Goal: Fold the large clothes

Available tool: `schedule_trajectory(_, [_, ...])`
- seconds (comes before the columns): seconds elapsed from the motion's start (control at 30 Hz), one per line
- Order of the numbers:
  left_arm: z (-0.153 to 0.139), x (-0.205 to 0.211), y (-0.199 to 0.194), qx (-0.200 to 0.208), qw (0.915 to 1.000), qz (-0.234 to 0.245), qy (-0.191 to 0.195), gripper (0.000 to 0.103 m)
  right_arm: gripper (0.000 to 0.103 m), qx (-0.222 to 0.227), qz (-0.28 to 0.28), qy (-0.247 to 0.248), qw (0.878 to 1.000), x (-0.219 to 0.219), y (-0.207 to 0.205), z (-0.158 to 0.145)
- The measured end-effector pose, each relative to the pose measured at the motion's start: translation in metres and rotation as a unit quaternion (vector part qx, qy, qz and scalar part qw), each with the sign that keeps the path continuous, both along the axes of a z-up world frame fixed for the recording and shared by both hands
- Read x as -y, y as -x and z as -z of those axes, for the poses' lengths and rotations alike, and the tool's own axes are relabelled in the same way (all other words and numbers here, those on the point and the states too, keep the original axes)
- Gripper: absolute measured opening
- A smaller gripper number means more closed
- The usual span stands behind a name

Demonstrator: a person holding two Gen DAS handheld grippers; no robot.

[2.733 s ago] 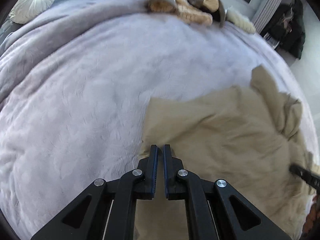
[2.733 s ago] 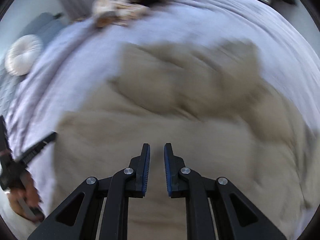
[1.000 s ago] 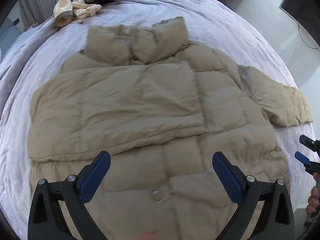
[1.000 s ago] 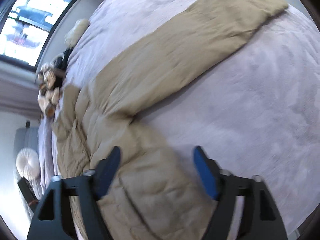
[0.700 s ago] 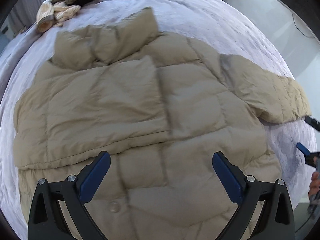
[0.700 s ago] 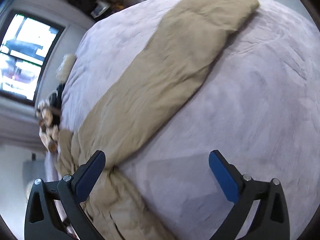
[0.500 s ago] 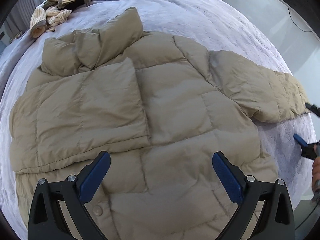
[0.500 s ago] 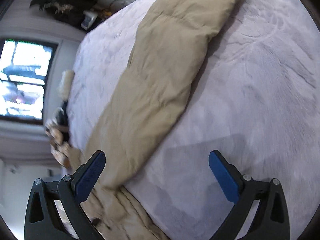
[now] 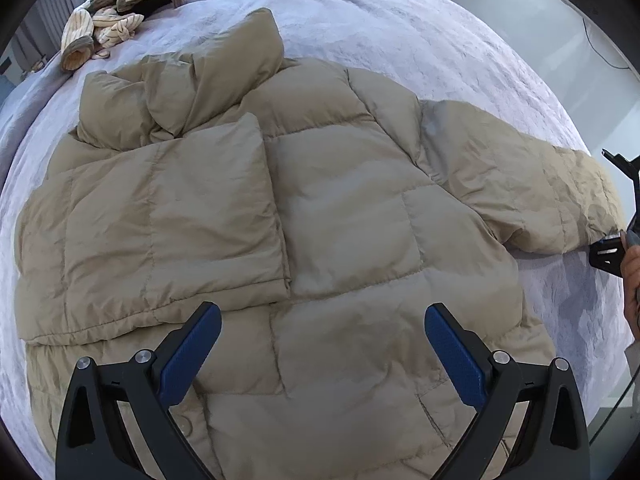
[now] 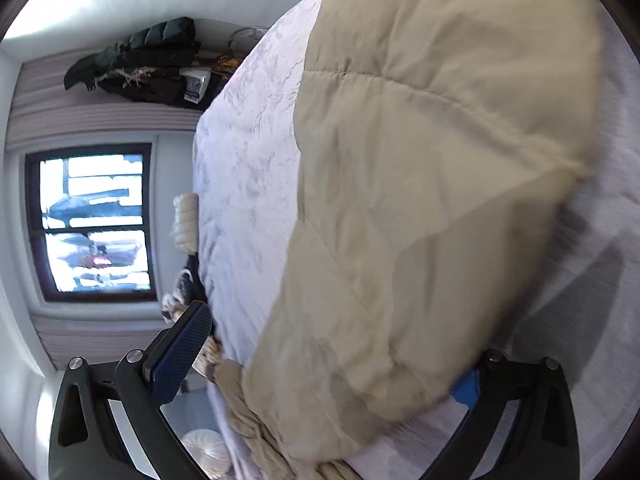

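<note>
A tan puffer jacket (image 9: pixel 320 208) lies spread on a lilac bed cover (image 9: pixel 400 28). Its left sleeve is folded across the chest; its right sleeve (image 9: pixel 520 184) stretches out to the right. My left gripper (image 9: pixel 322 344) is open wide and empty, hovering over the jacket's lower front. My right gripper (image 10: pixel 324 364) is open, and the end of the right sleeve (image 10: pixel 420 208) lies between its jaws, part covering the right finger. It also shows at the right edge of the left wrist view (image 9: pixel 624 216), by the cuff.
A heap of striped cream clothes (image 9: pixel 116 28) lies at the far left of the bed. A window (image 10: pixel 94 220), dark clothes on a stand (image 10: pixel 140 60) and a round white cushion (image 10: pixel 208 452) show beyond the bed.
Both grippers went from shut to wide open. The left one pulled back above the jacket. The right one moved along the outstretched sleeve up to its cuff.
</note>
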State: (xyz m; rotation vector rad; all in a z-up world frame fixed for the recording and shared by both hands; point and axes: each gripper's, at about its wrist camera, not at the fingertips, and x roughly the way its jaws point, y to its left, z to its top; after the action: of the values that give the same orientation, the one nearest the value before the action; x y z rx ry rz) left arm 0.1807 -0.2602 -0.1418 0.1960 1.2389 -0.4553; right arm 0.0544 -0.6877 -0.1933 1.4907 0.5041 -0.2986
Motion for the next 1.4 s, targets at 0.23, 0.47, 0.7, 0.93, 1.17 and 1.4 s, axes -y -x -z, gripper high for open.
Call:
schedule_trajectory(0.23, [-0.005, -0.030, -0.013, -0.001, 0.9993, -0.032, 0.017, 0.102, 0.009, -0.021, 0.017, -0.051, 0.998, 0.003, -0.008, 0.013])
schedule_trajectory(0.47, [-0.010, -0.070, -0.029, 0.011, 0.9982, -0.054, 0.022, 0.102, 0.007, -0.030, -0.019, 0.037, 0.999, -0.025, -0.034, -0.040])
schedule_trajectory(0.7, [-0.019, -0.122, -0.047, 0.027, 0.9943, -0.098, 0.029, 0.102, 0.007, -0.023, -0.127, 0.195, 0.972, -0.099, -0.099, -0.122])
schedule_trajectory(0.93, [-0.022, -0.193, -0.061, 0.047, 0.9857, -0.160, 0.024, 0.102, 0.007, -0.005, -0.296, 0.386, 0.874, -0.262, -0.184, -0.179])
schedule_trajectory(1.17, [-0.011, -0.255, -0.064, 0.040, 0.9744, -0.220, 0.019, 0.102, 0.007, -0.036, -0.437, 0.423, 0.793, -0.413, -0.222, -0.122])
schedule_trajectory(1.4, [-0.001, -0.269, -0.067, 0.035, 0.9723, -0.230, 0.022, 0.102, 0.010, -0.127, -0.474, 0.392, 0.778, -0.450, -0.229, -0.038])
